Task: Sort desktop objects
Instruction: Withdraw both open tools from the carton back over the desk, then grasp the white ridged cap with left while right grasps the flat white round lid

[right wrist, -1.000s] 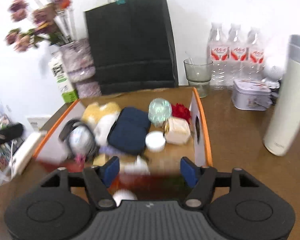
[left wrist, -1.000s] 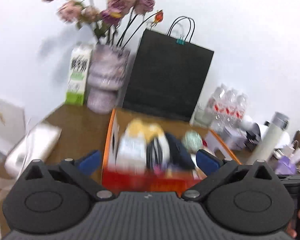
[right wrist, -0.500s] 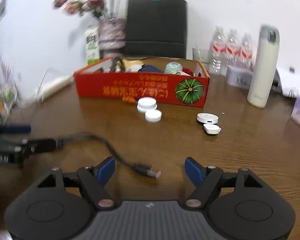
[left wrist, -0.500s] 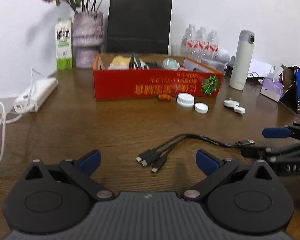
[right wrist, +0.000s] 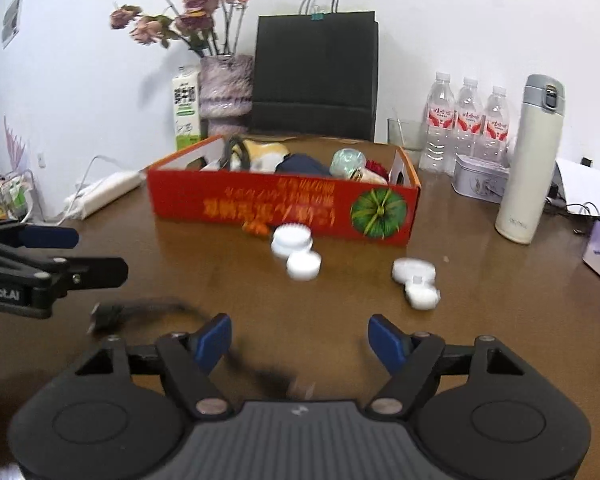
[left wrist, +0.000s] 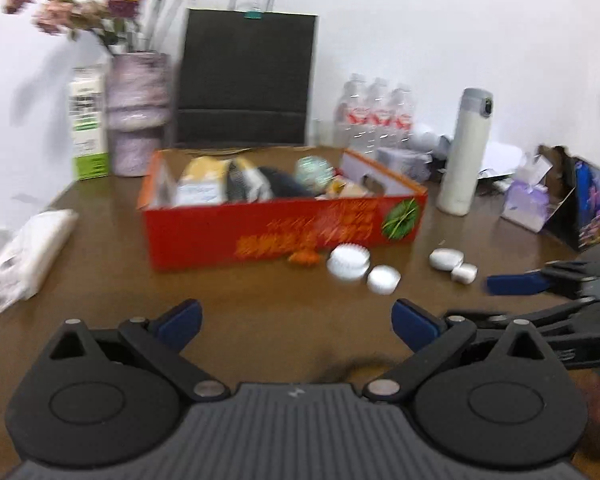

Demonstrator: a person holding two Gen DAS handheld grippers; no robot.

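Observation:
A red cardboard box [left wrist: 284, 224] [right wrist: 284, 208] holding several items stands on the brown table. In front of it lie a small orange thing [left wrist: 304, 258], two white round lids [left wrist: 348, 262] [right wrist: 292, 240] and two small white cases [left wrist: 446, 259] [right wrist: 414, 270]. A black multi-plug cable [right wrist: 140, 310] lies blurred near the table's front, under the right gripper. My left gripper [left wrist: 296, 322] is open and empty above bare table. My right gripper [right wrist: 300, 338] is open and empty; it also shows in the left wrist view [left wrist: 516, 284].
Behind the box stand a black paper bag [right wrist: 316, 76], a vase of flowers [right wrist: 224, 88], a milk carton [right wrist: 186, 106], water bottles [right wrist: 468, 116], a tin [right wrist: 480, 182] and a white flask [right wrist: 532, 160]. A white power strip [right wrist: 104, 194] lies left; a tissue pack [left wrist: 526, 200] right.
Both grippers have moved forward toward the box and tilted up. The cable has slid out of the left view and lies under the right gripper. Both stay open.

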